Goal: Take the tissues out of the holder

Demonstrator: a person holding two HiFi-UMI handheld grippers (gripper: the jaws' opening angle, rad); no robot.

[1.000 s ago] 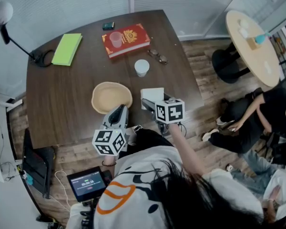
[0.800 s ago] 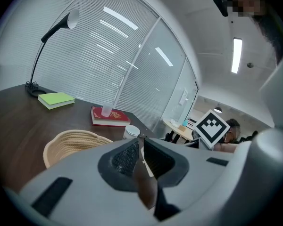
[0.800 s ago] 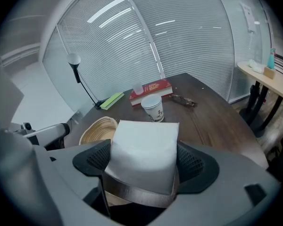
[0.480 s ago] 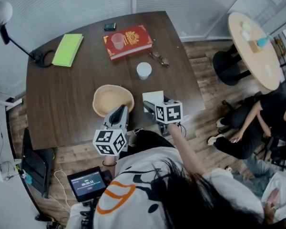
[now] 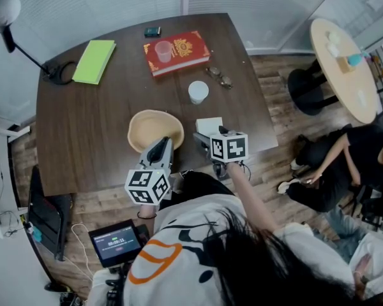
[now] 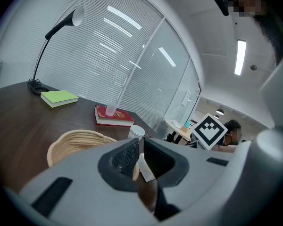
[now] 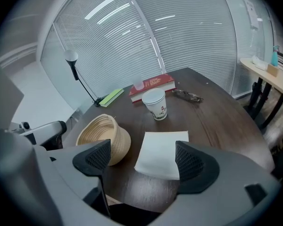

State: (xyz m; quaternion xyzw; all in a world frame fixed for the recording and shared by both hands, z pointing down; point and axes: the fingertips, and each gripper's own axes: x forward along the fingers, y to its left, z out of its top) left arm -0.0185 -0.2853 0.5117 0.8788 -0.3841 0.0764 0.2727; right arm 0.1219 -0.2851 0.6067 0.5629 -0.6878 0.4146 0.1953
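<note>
A round woven basket [image 5: 155,129], the holder, stands near the table's front edge, and in the head view only its woven inside shows. A flat white tissue [image 5: 209,126] lies on the dark table [image 5: 83,126] just right of it. My right gripper [image 5: 204,139] hovers over the tissue's near edge. In the right gripper view this gripper [image 7: 144,157] is open, with the tissue [image 7: 161,153] on the table between and beyond its pads. My left gripper [image 5: 159,148] sits at the basket's near rim. It is shut [image 6: 140,149], with the basket [image 6: 78,142] ahead on the left.
A paper cup [image 5: 198,92] stands behind the tissue, with glasses [image 5: 217,76] beyond it. A red book [image 5: 177,50] carries a pink cup [image 5: 163,51]. A green notebook [image 5: 94,61] and a lamp base [image 5: 57,75] are at the back left. A person [image 5: 345,164] sits at the right.
Only the head camera has drifted slightly. Both grippers, the basket and the tissue keep their places.
</note>
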